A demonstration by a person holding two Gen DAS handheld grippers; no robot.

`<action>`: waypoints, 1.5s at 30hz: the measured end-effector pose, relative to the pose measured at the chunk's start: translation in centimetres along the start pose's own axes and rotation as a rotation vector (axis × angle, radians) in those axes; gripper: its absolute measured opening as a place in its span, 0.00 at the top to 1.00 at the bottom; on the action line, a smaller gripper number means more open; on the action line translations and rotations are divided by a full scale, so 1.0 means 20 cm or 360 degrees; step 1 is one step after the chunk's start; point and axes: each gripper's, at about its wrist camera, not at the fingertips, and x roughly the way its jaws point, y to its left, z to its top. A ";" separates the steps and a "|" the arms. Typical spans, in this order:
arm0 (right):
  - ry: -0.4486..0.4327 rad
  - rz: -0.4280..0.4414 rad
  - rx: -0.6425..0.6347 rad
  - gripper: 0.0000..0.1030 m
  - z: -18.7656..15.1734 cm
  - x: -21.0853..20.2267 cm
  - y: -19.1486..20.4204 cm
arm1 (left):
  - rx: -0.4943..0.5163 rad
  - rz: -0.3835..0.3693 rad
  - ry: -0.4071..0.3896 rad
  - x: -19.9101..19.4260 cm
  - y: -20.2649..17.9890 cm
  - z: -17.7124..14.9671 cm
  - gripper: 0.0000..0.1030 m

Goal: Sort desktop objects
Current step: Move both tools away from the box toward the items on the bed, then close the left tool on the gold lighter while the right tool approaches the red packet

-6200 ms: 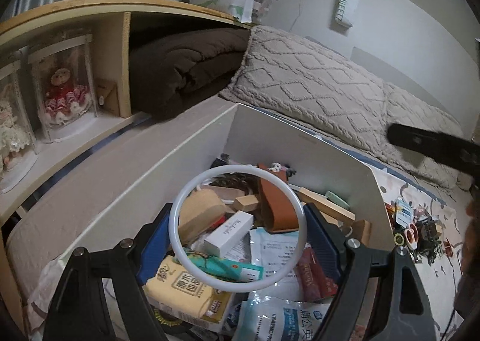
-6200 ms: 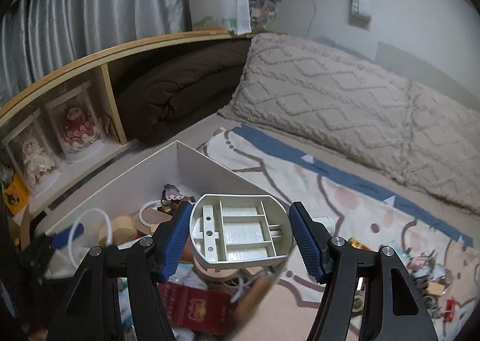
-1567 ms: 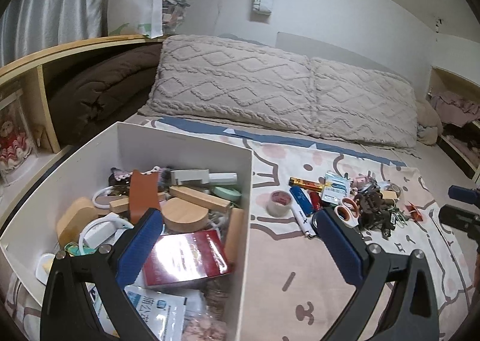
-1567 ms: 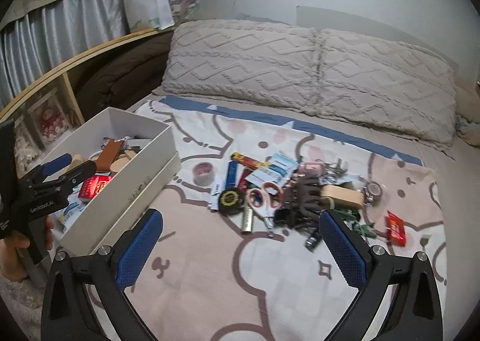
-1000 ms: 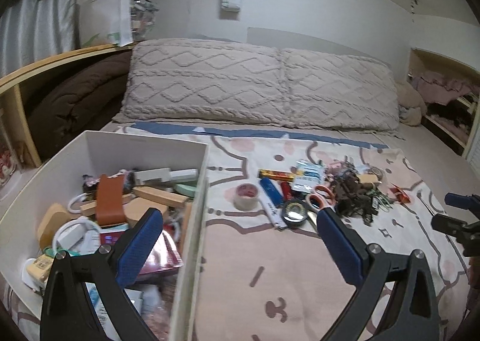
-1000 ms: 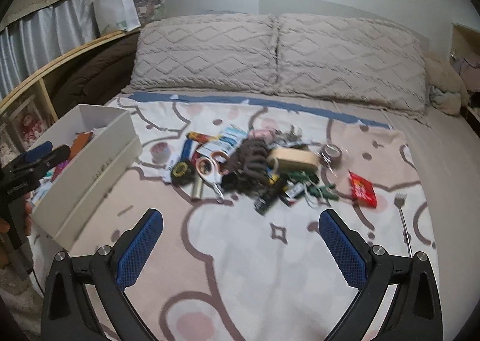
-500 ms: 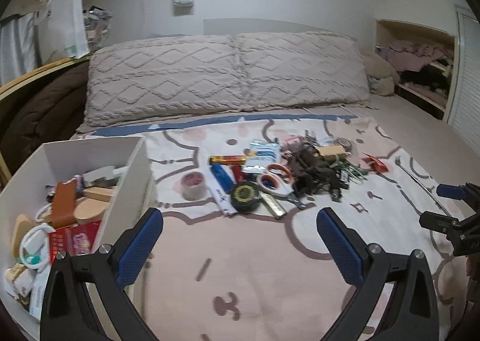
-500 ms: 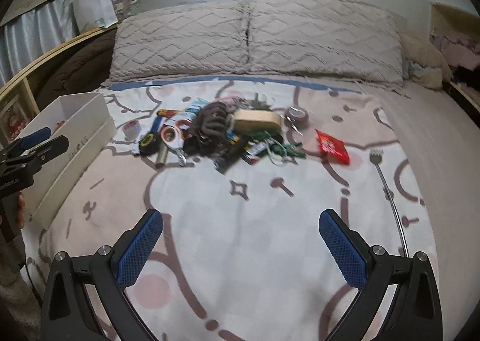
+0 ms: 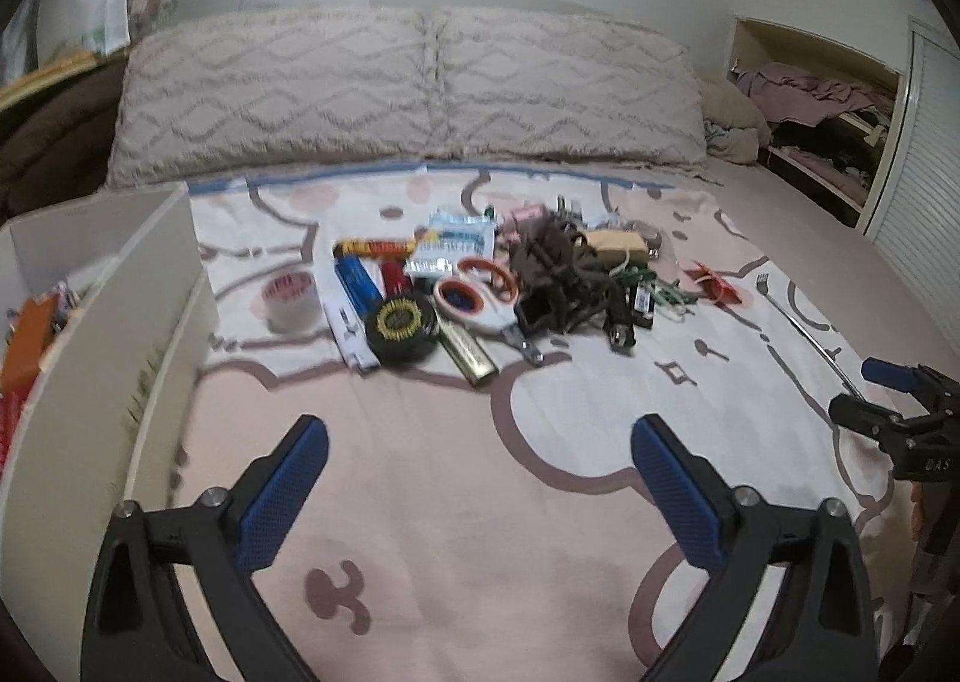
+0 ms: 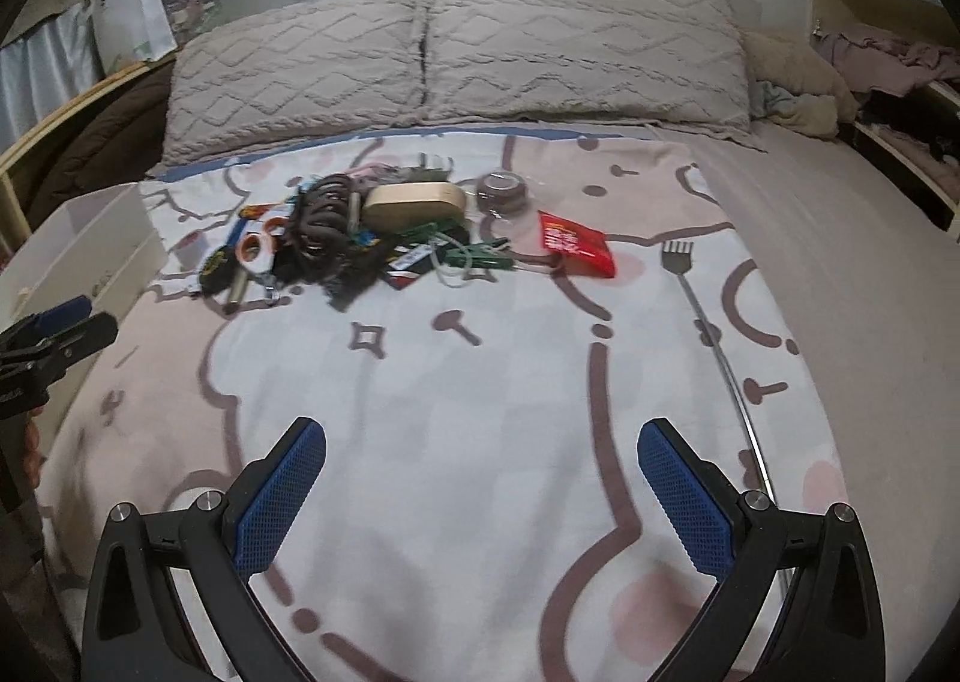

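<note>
A pile of small objects lies mid-bed: orange-handled scissors, a black round tape measure, a tape roll, a dark tangled item, a tan case, a red packet and a long metal back scratcher. A white box holding several sorted things stands at the left. My left gripper is open and empty, over bare blanket short of the pile. My right gripper is open and empty, further right.
Two knitted pillows line the back of the bed. A shelf with a brown blanket is on the left, an alcove with clothes on the right. The patterned blanket covers the bed.
Both grippers dropped their loads (white ring, white tray) into the box and opened. They have since swung right, away from the box, and now face the pile.
</note>
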 end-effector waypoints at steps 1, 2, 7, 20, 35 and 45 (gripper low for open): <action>0.0004 -0.0009 0.0001 0.00 0.00 0.01 -0.01 | -0.0009 -0.0006 0.0015 0.02 0.00 -0.01 0.10; 0.0009 -0.0018 0.0002 0.00 0.01 0.03 -0.01 | -0.0018 -0.0012 0.0029 0.03 0.01 -0.01 0.12; 0.0026 -0.0069 0.0003 0.00 0.05 0.12 -0.06 | -0.0048 -0.0072 0.0086 0.10 0.02 -0.03 0.20; -0.0004 -0.0109 0.0097 0.00 0.21 0.35 -0.15 | -0.0134 -0.0249 0.0180 0.29 0.03 -0.03 0.60; -0.0043 -0.0217 0.0134 0.00 0.31 0.54 -0.19 | -0.0185 -0.0282 0.0232 0.45 0.05 0.02 0.72; -0.0058 -0.0418 -0.0004 0.34 0.37 0.64 -0.14 | -0.0298 -0.0331 0.0236 0.48 0.11 0.02 0.72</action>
